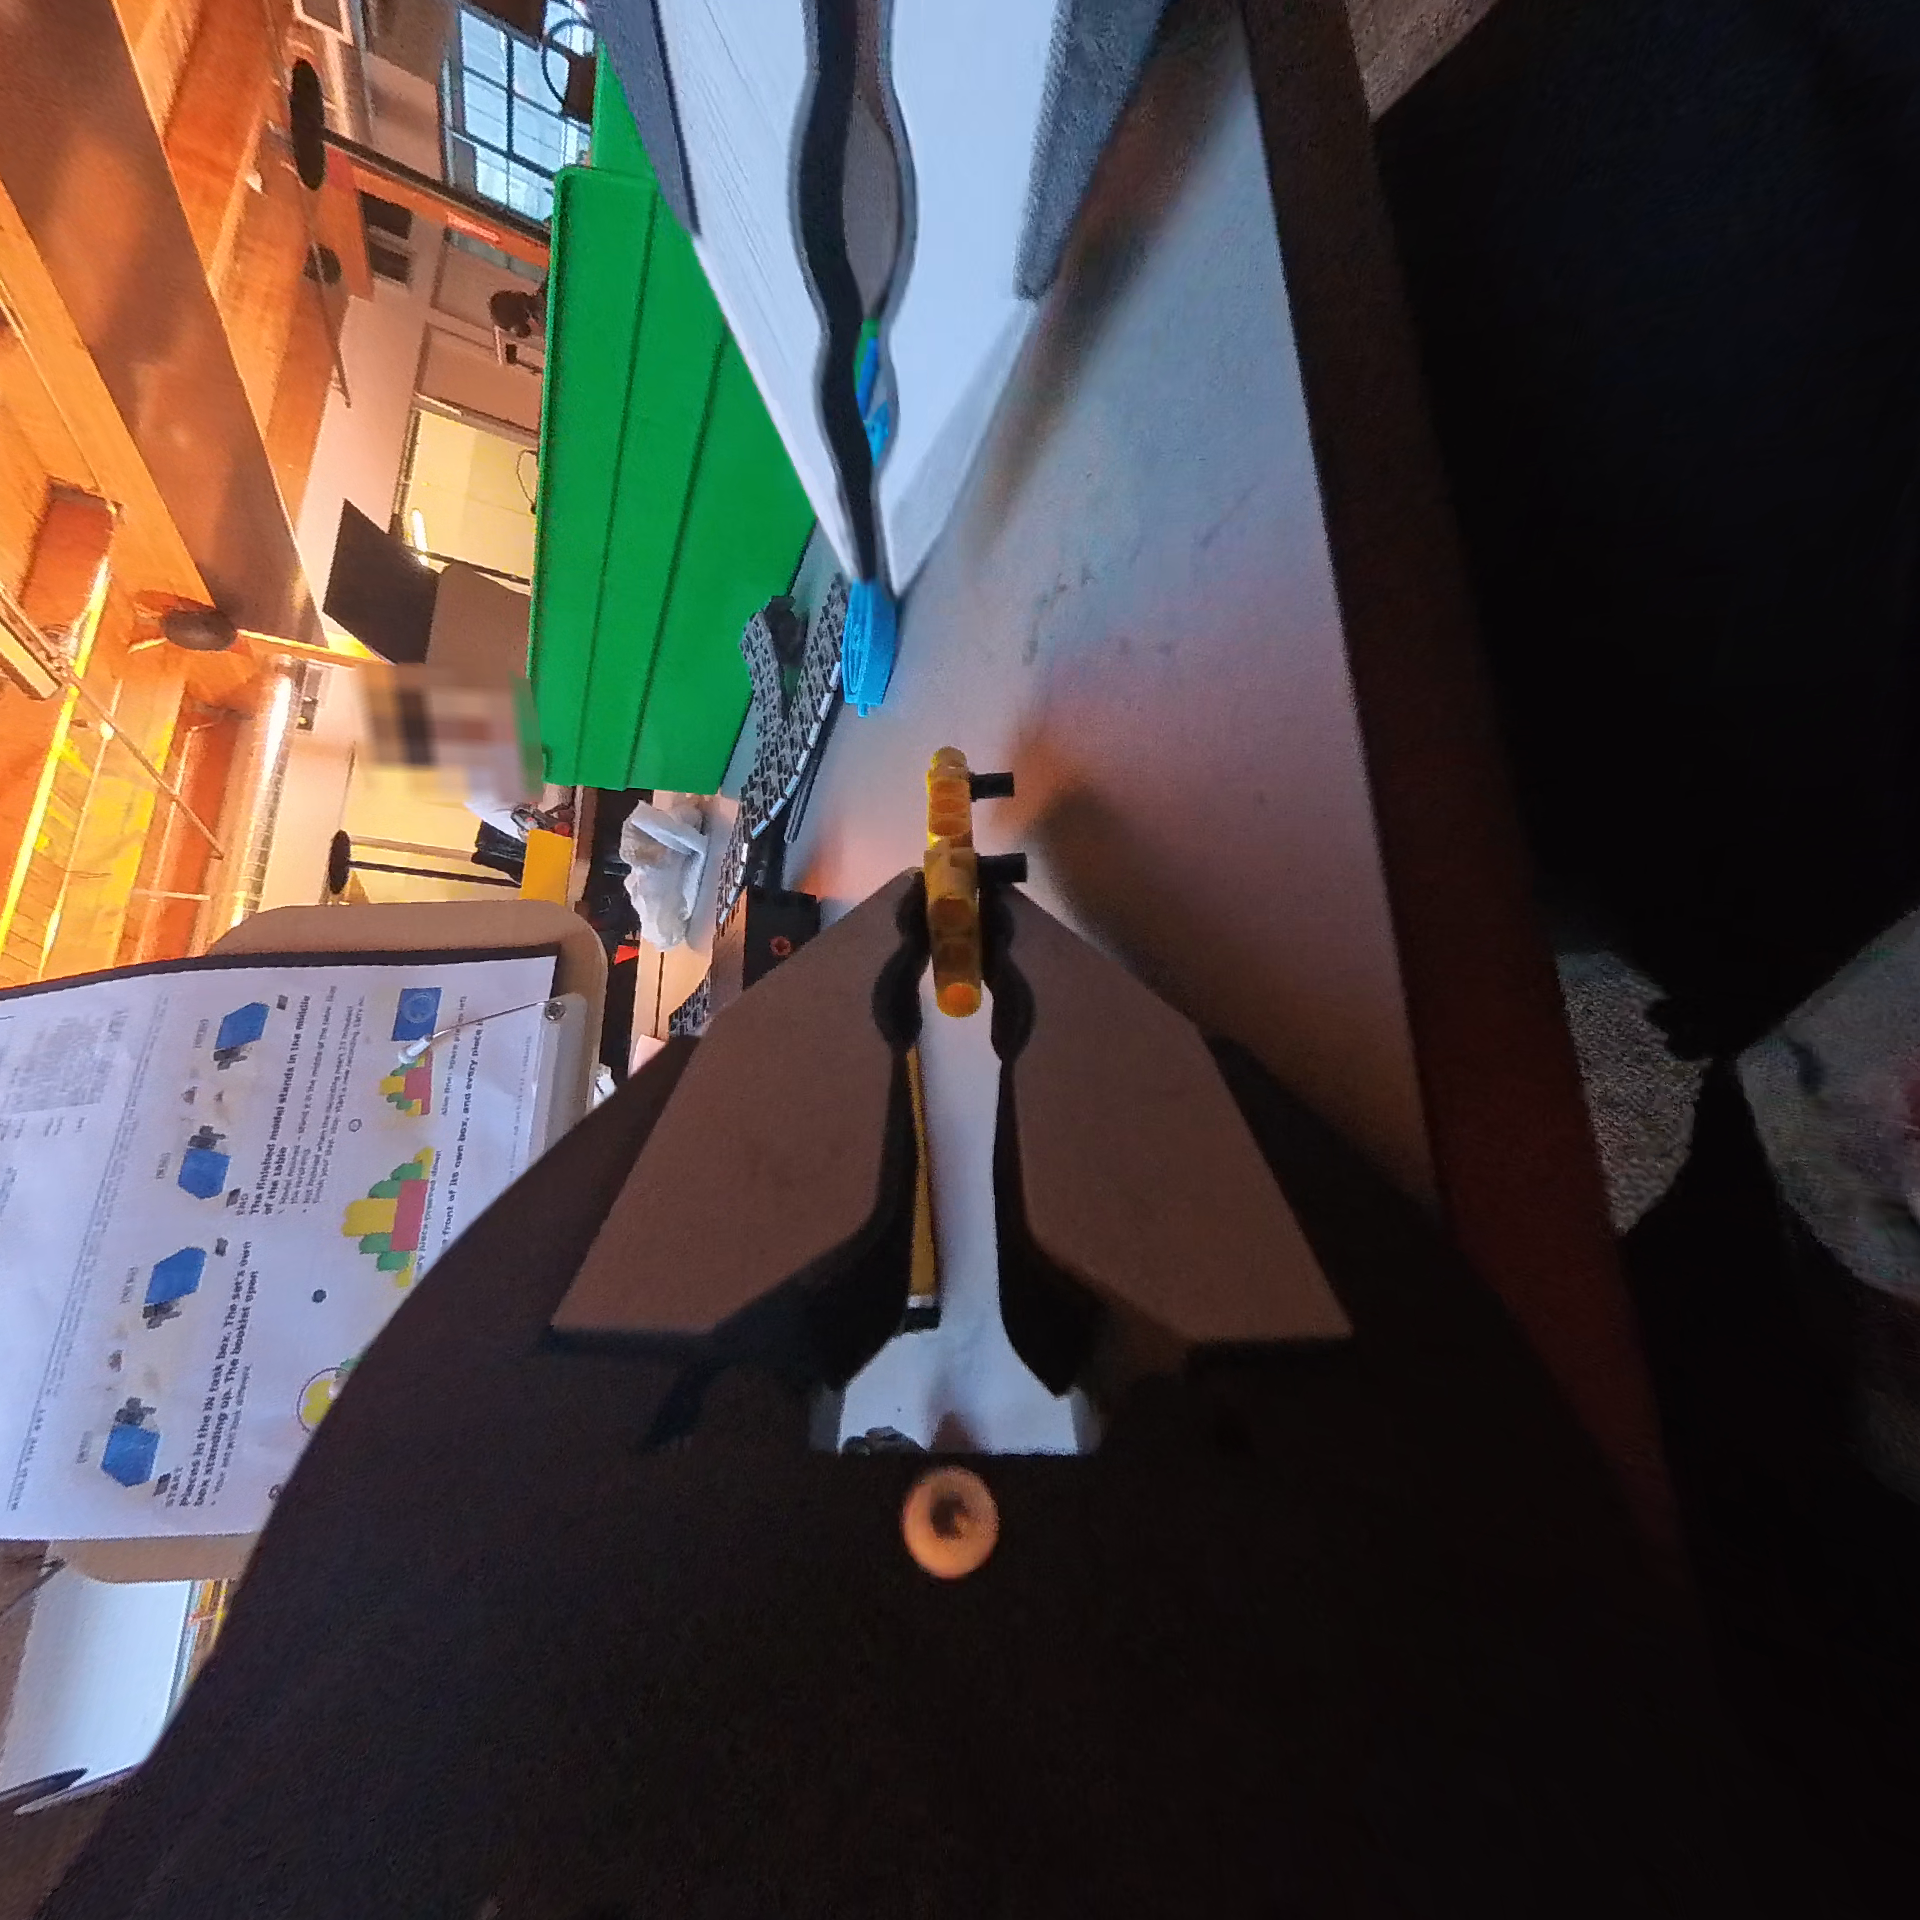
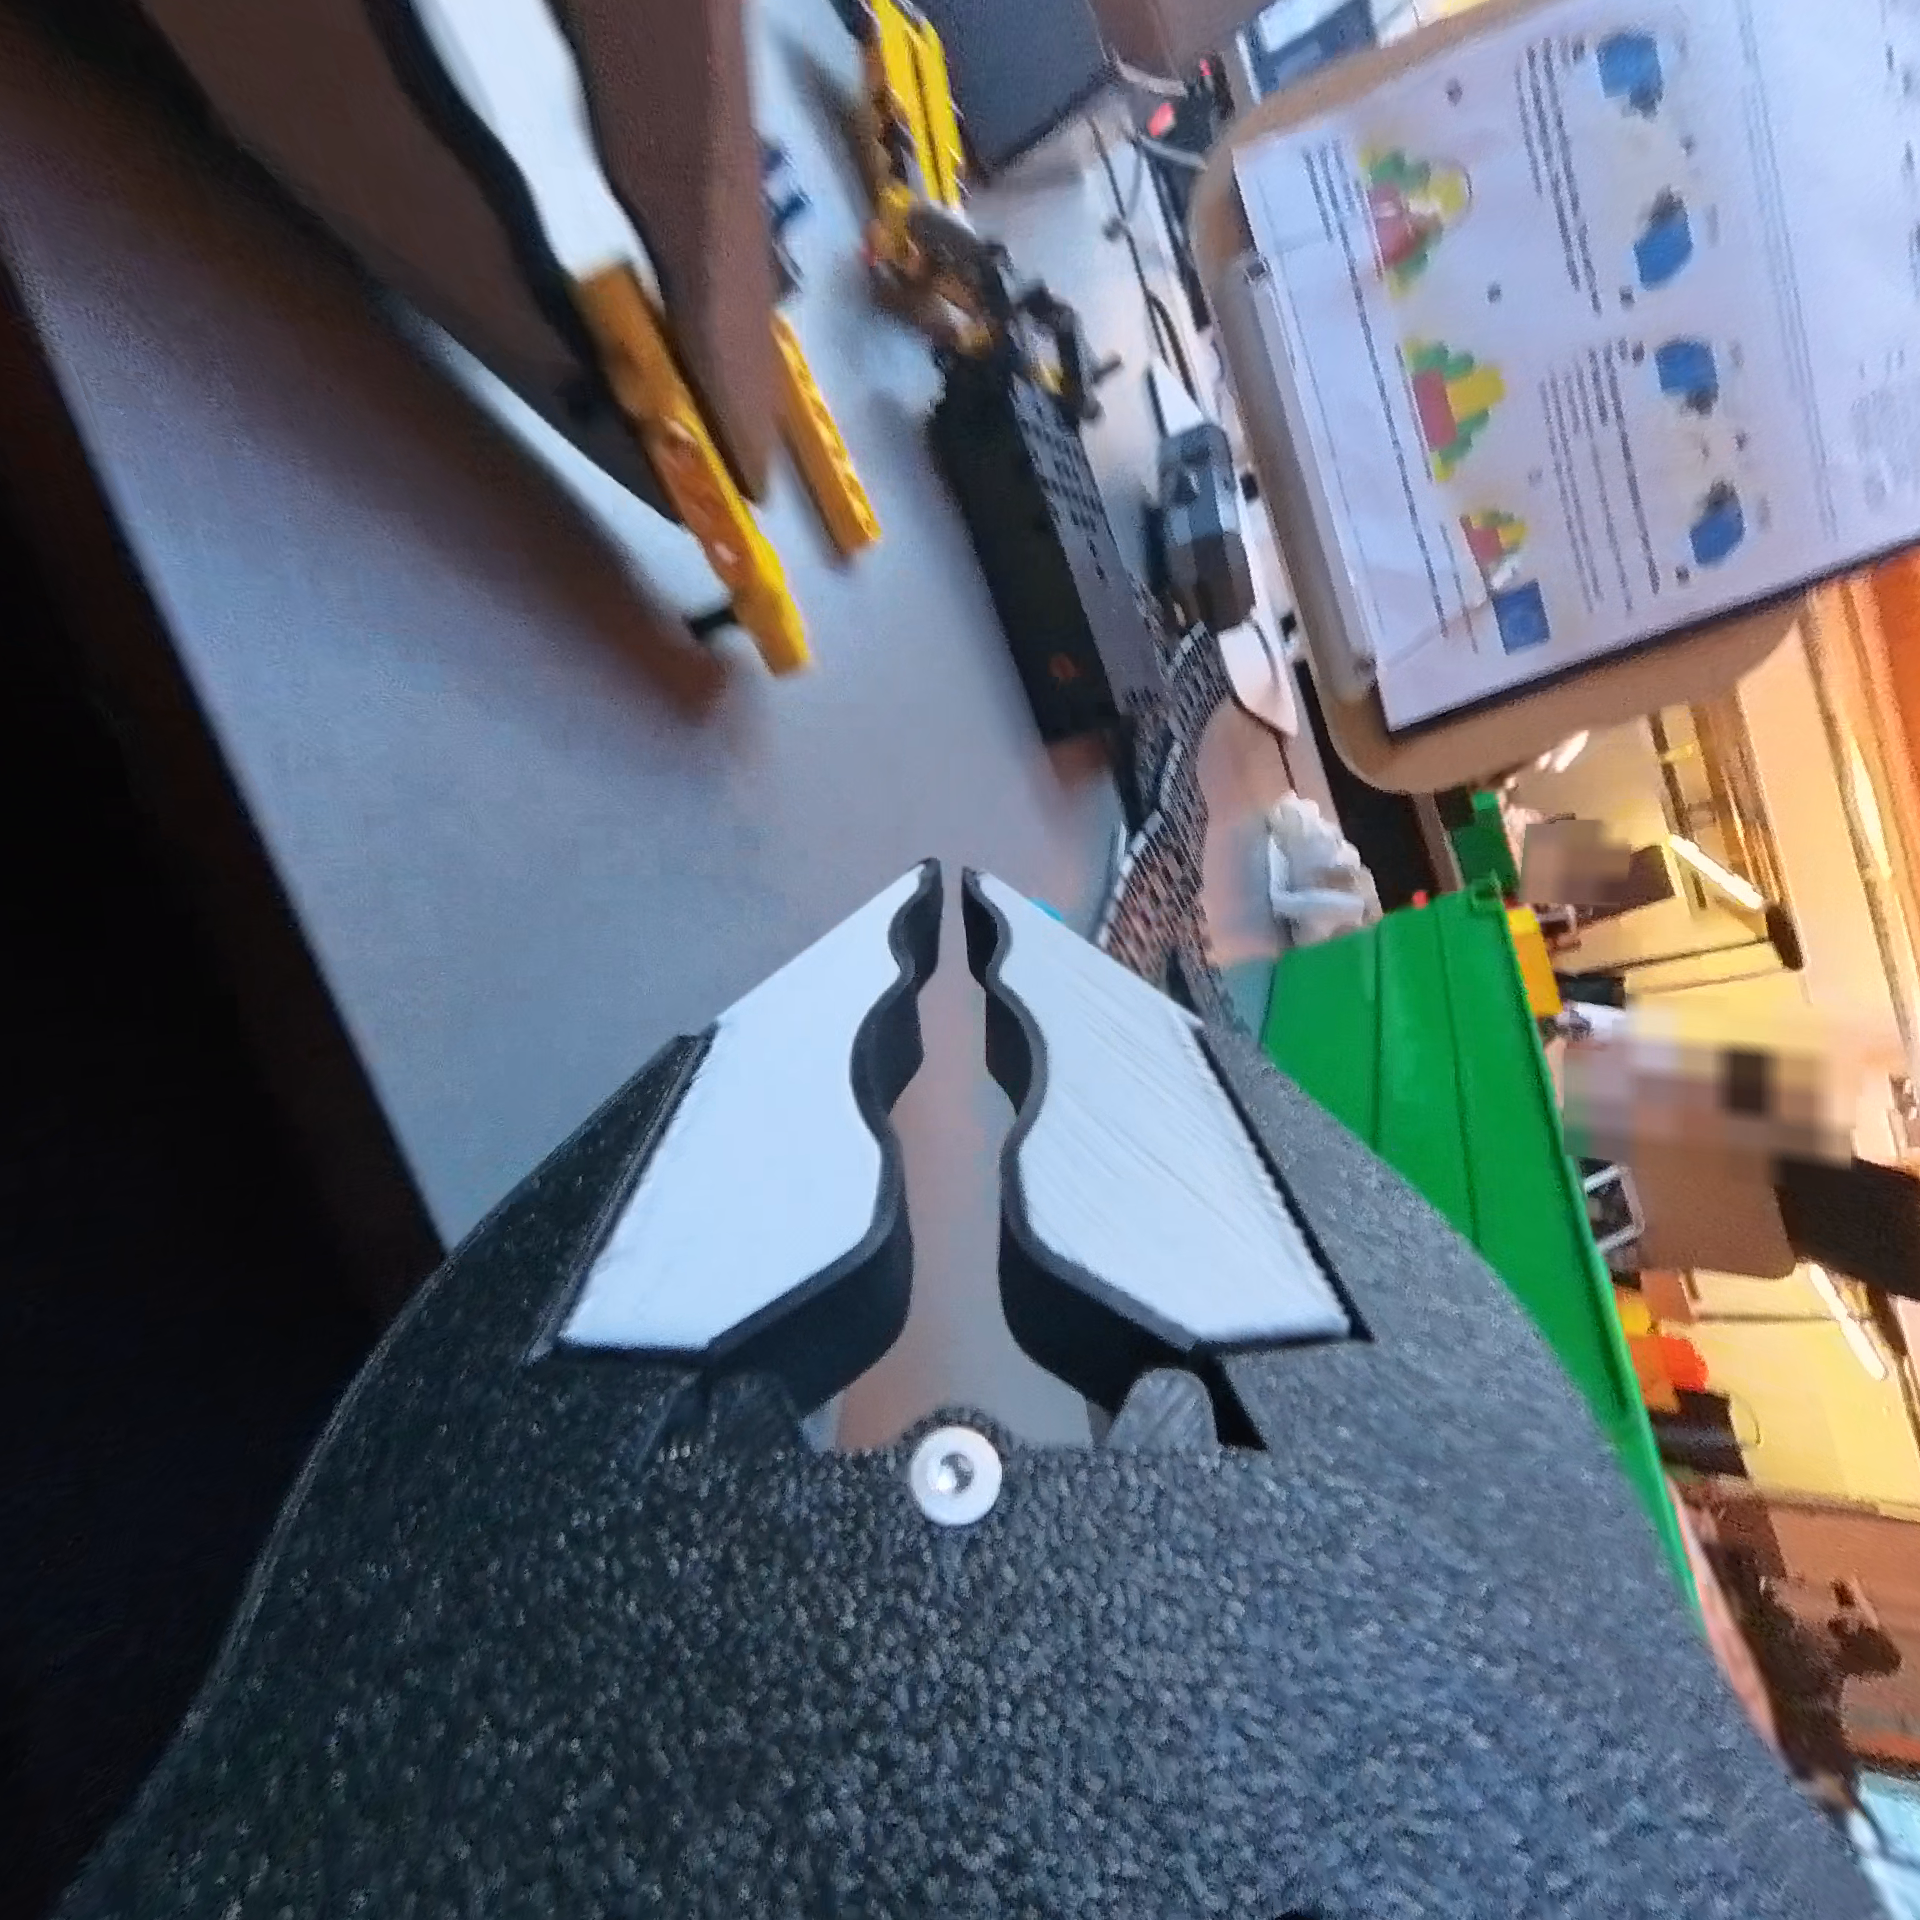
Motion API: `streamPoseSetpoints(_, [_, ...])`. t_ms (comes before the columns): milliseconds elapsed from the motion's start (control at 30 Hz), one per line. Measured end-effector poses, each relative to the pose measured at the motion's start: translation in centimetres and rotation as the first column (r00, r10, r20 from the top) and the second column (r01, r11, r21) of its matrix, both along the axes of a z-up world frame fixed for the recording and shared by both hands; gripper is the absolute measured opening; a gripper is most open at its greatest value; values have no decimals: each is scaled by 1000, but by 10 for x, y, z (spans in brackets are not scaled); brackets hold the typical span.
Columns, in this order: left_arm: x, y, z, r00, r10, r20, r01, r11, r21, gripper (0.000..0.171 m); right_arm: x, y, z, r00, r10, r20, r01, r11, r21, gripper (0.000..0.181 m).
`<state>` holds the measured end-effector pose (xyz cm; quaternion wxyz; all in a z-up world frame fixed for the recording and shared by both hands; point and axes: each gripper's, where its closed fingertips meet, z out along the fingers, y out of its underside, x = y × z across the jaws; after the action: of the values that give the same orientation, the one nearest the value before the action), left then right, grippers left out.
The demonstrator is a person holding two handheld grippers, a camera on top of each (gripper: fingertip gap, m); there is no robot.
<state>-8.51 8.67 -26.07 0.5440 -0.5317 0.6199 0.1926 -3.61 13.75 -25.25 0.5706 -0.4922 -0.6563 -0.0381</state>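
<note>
My left gripper [image 1: 961, 894] is shut on a yellow perforated beam [image 1: 948, 810] with two black pins in its side. It holds the beam out over the grey table [image 1: 1143, 623]. In the right wrist view the left gripper [image 2: 717, 488] shows at the top left with the beam [image 2: 748, 582] sticking out of it. A second yellow beam [image 2: 821, 457] lies beside it. My right gripper [image 2: 951, 883] has its jaws nearly together, with nothing showing between them. In the left wrist view the right gripper [image 1: 873, 571] has a small blue piece [image 1: 868, 639] at its tips; I cannot tell whether it grips it.
A green box [image 1: 644, 520] stands at the table's far side, also in the right wrist view [image 2: 1434, 1091]. An illustrated sheet on a board [image 1: 260, 1195] stands upright. A black perforated box [image 2: 1039, 540], chequered strips [image 1: 790, 707] and a yellow assembly [image 2: 914, 156] are nearby. The table's dark edge [image 1: 1403, 623] is close. The gap from one gripper's tips to the other's is roughly 7 centimeters.
</note>
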Motion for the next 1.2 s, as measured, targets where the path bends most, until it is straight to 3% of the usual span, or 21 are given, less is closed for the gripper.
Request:
streamPoseSetpoints(200, [-6,3,0,1000,26,4,-26,1000,4,7,45,28,19,986,-83,-143,56,981,-185,3])
streamPoseSetpoints(267, [-9,3,1,999,34,4,-34,999,6,7,54,31,11,989,-89,-115,51,953,-299,23])
streamPoseSetpoints(367, [-13,2,1,999,42,4,-42,999,11,7,66,41,3,991,-112,-72,82,941,-328,31])
streamPoseSetpoints(533, [-18,2,2,998,55,6,-55,998,20,7,67,50,-13,994,-107,20,107,919,-380,33])
streamPoseSetpoints(733, [-20,5,2,997,72,9,-72,997,20,7,64,48,-19,997,-79,26,81,858,-506,21])
streamPoseSetpoints(867, [-20,6,1,997,74,8,-74,997,19,7,63,45,-21,998,-58,35,68,864,-499,11])
streamPoseSetpoints(1200, [-18,8,0,998,59,2,-59,998,19,7,62,44,-18,998,-48,44,61,931,-359,10])
